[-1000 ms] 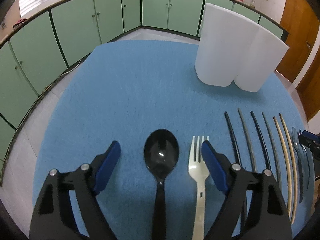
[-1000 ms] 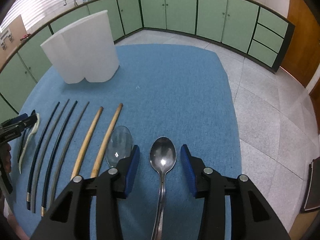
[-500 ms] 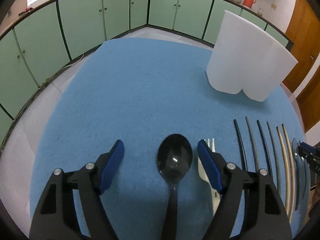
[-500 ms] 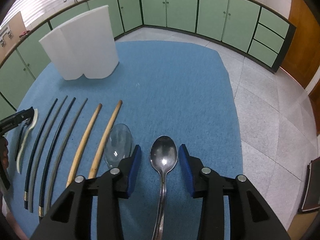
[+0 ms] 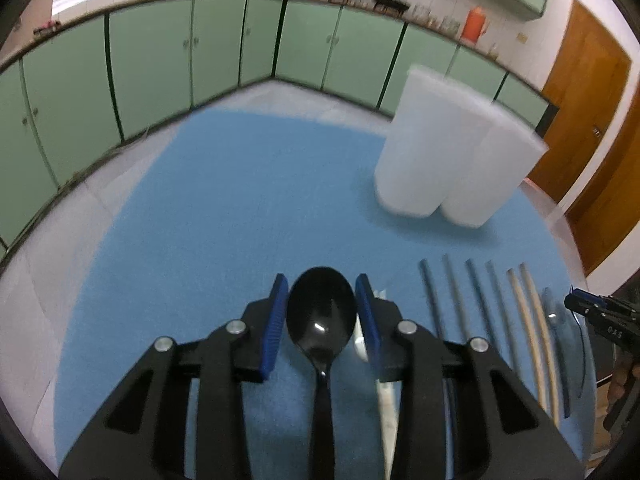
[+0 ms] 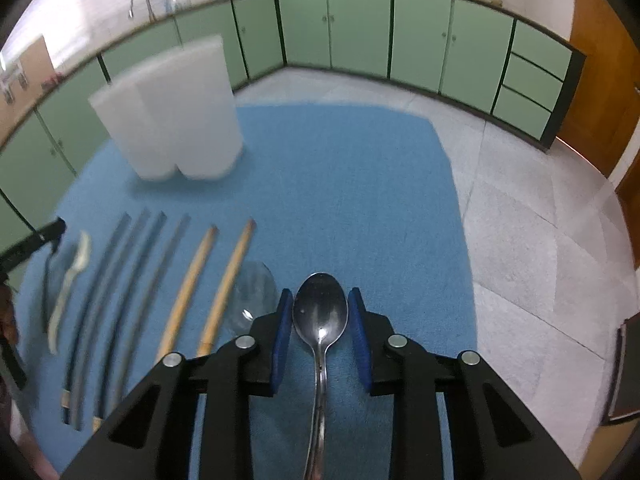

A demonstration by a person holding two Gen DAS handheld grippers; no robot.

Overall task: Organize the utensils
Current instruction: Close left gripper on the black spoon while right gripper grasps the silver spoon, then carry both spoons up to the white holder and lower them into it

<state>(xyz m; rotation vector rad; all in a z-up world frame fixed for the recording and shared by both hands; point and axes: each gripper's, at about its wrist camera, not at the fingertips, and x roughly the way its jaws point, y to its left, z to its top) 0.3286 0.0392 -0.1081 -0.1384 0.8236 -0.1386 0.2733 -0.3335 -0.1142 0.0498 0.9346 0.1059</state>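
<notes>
My left gripper (image 5: 322,280) has its blue pads against both sides of the black spoon (image 5: 320,316) bowl, and its jaws are still closing on it. The spoon looks slightly lifted off the blue mat (image 5: 240,200). My right gripper (image 6: 320,294) clamps the bowl of the metal spoon (image 6: 320,312) the same way, jaws closing, handle running back under it. A white fork (image 5: 384,392) lies just right of the black spoon. The white two-lobed holder (image 5: 452,152) stands upright at the far side of the mat.
Between the two grippers lie several dark chopsticks (image 6: 120,280), two wooden chopsticks (image 6: 224,292) and a clear plastic spoon (image 6: 252,292) in a row. Green cabinets ring the room; tiled floor lies right of the mat (image 6: 360,180). A wooden door (image 5: 592,128) stands at the right.
Both grippers narrowed onto their spoon bowls; the left closed much more, from wide open. The left view rose and tilted, with the black spoon staying centred between the pads.
</notes>
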